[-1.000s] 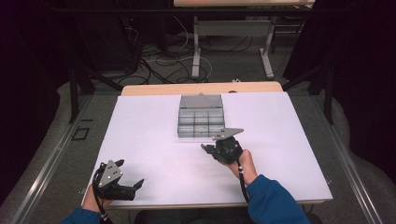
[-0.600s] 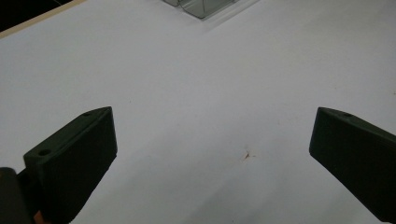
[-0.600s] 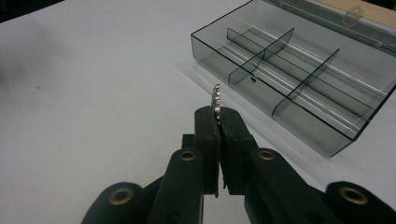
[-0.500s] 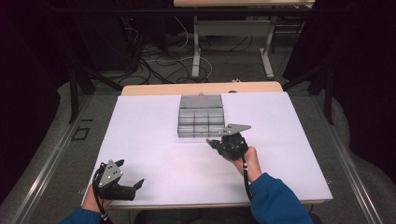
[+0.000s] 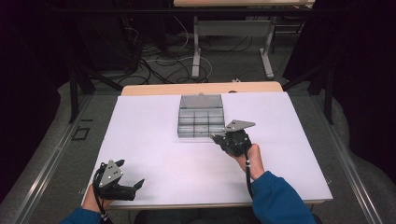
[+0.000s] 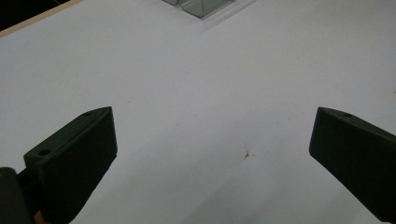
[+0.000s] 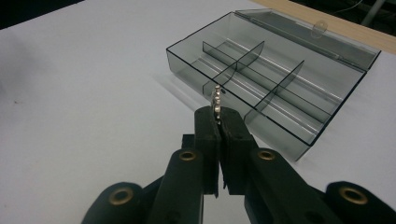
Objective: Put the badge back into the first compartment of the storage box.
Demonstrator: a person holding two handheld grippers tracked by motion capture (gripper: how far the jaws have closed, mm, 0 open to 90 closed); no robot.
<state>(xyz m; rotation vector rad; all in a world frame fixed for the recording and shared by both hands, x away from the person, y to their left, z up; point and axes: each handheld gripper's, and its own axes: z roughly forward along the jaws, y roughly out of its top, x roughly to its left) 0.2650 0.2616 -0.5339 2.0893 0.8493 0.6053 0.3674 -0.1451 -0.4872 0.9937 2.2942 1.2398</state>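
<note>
Evidently the right gripper [image 7: 218, 116], pinching a small metal piece [image 7: 216, 99], hovered just before the divided box [image 7: 327, 114]; the left gripper [image 6: 212, 154] sat spread, farther off.

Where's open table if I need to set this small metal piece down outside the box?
Bare table lies left of the compartment box, up to the left gripper. Also right of the box. Crowded only where the right gripper meets the box's near edge.

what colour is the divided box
Smoky grey, see-through plastic divided box; clearest in the right gripper view.
</note>
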